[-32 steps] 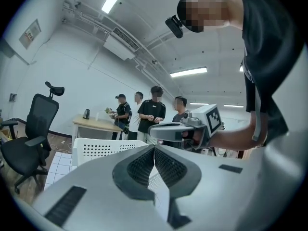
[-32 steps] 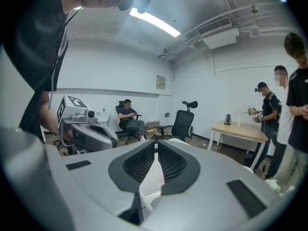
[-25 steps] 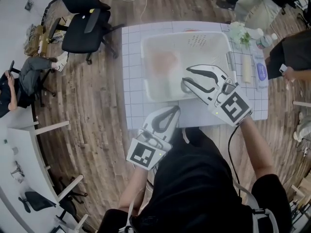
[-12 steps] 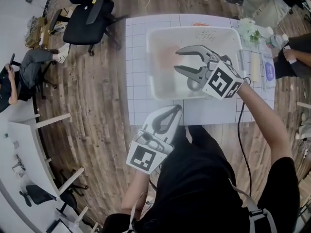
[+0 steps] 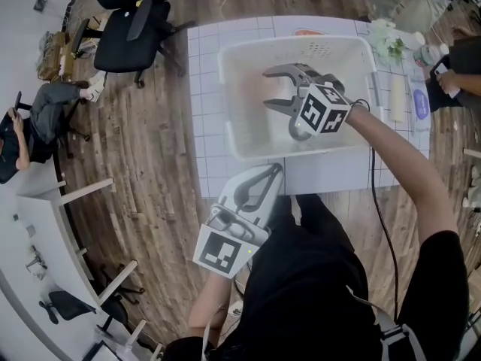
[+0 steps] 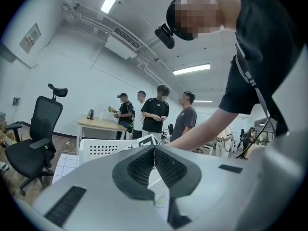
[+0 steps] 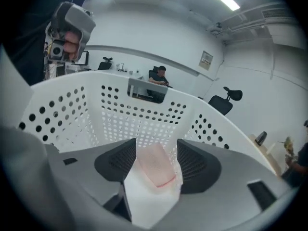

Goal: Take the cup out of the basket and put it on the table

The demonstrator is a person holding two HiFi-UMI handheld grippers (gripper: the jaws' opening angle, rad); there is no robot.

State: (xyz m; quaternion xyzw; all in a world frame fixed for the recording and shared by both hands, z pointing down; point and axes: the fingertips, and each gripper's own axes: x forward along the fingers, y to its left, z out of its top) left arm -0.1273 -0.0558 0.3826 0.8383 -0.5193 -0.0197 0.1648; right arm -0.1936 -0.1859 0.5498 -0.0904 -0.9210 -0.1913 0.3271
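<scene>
Your right hand-held gripper (image 5: 269, 89) reaches down into a white perforated basket (image 5: 319, 49) that stands on a bench (image 5: 207, 89) with a grid-lined top. Its jaws have just been opening and stand apart. A pale pink, see-through cup (image 7: 155, 170) lies on its side on the basket floor and shows between the two dark ribbed pads (image 7: 115, 162) in the right gripper view. The pads are close to its sides but do not appear to press on it, so this hand-held gripper is released and the cup is not grasped. In the head view the cup is a faint pink patch at the jaw tips, in the left half of the basket. Your left hand-held gripper (image 5: 275, 170) hangs at the near edge of the bench, just outside the basket. Its jaws are clenched tip to tip with nothing between them. A black office chair (image 5: 131, 40) stands on the wooden floor to the left of the bench. In the left gripper view, several people (image 6: 156, 112) stand by a wooden table at the far wall.
</scene>
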